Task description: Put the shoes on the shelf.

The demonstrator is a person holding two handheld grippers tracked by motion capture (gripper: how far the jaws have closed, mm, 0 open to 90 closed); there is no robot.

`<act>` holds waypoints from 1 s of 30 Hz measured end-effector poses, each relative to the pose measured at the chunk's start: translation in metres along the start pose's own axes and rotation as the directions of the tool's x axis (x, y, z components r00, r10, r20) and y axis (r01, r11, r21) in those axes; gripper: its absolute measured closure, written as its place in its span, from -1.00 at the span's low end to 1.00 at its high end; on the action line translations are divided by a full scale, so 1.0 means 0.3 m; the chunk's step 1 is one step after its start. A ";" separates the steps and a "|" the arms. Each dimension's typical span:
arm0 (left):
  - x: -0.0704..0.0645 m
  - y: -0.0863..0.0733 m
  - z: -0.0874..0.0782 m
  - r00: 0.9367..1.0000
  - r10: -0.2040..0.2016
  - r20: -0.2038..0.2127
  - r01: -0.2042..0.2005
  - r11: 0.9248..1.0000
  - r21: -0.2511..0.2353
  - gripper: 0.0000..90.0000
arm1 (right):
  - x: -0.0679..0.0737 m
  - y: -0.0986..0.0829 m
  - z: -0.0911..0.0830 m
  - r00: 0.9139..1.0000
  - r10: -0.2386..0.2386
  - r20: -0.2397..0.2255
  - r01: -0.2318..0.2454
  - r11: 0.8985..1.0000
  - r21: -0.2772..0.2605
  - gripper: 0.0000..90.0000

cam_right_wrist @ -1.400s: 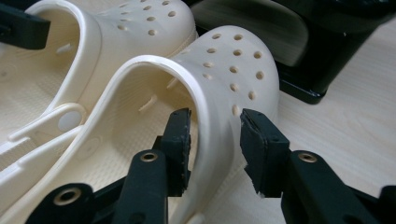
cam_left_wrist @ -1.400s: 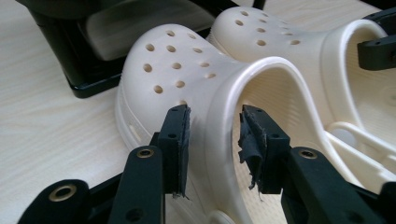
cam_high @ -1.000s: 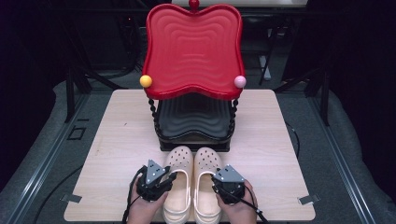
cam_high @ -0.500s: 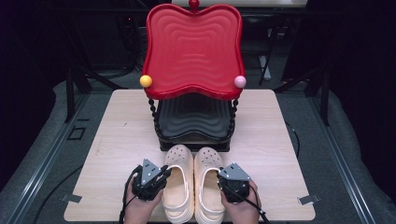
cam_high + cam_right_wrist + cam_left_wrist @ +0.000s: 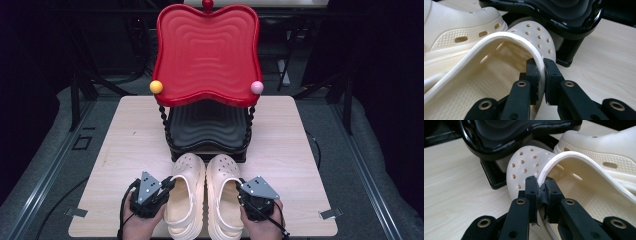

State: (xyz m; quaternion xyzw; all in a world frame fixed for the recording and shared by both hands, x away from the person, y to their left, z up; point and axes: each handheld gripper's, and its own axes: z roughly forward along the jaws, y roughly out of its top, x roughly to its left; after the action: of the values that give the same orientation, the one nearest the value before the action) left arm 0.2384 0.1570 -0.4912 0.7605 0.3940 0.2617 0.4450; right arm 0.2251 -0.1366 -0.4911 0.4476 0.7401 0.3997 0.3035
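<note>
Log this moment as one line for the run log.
left hand-held gripper: shut on left clog outer rim | right hand-held gripper: shut on right clog outer rim | clogs: side by side, toes at black lower tray

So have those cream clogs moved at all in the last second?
Yes, slightly. The left clog and right clog slid nearer the black bottom tray of the stand; their toes now nearly touch it.

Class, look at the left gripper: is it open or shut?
Shut. In the left gripper view, the left gripper has both jaws pressed against the rim of the left clog, one on each side.
</note>
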 end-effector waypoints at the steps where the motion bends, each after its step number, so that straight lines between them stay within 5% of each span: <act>1: 0.002 0.006 -0.008 1.000 0.001 0.000 -0.001 1.000 -0.008 0.84 | 0.002 0.003 -0.005 1.000 0.001 0.002 -0.001 1.000 -0.011 0.86; 13: 0.009 0.083 -0.078 1.000 0.024 -0.006 -0.025 0.998 -0.059 0.84 | -0.009 0.079 -0.071 0.999 0.042 -0.005 -0.042 0.995 -0.090 0.86; 21: 0.033 0.142 -0.070 0.999 0.029 -0.024 -0.031 0.996 -0.082 0.84 | -0.025 0.144 -0.076 0.999 0.041 0.013 -0.039 0.992 -0.117 0.86; 30: 0.076 0.235 -0.006 0.998 0.047 -0.036 -0.050 0.994 -0.099 0.84 | -0.052 0.226 -0.012 0.998 0.005 0.064 0.004 0.990 -0.139 0.86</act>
State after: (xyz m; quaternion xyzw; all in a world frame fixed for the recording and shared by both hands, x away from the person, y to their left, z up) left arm 0.2754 0.1560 -0.4269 0.7422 0.3691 0.3045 0.4692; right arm 0.2570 -0.1330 -0.4294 0.4381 0.7002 0.4357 0.3577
